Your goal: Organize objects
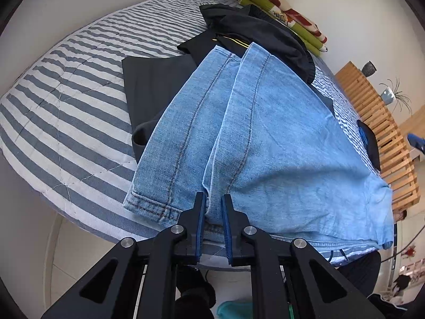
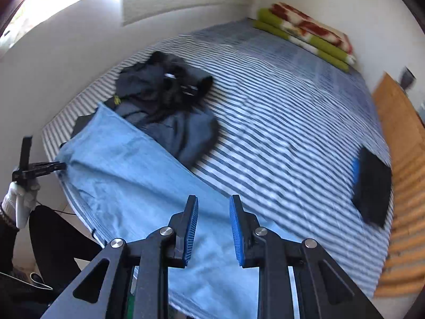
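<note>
Seemingly left claw [image 1: 213, 199] pinches jeans [image 1: 265, 138]

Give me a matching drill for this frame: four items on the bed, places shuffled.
Items:
1. jeans
2. dark clothes
3. folded blanket
4. black pouch

Places:
A. far corner of the bed, against the wall
B. right edge of the bed, beside the wooden slats
C. near edge of the bed, under both grippers
D. heaped just beyond the jeans

Pairs: 1-C, 2-D, 3-A, 4-B
</note>
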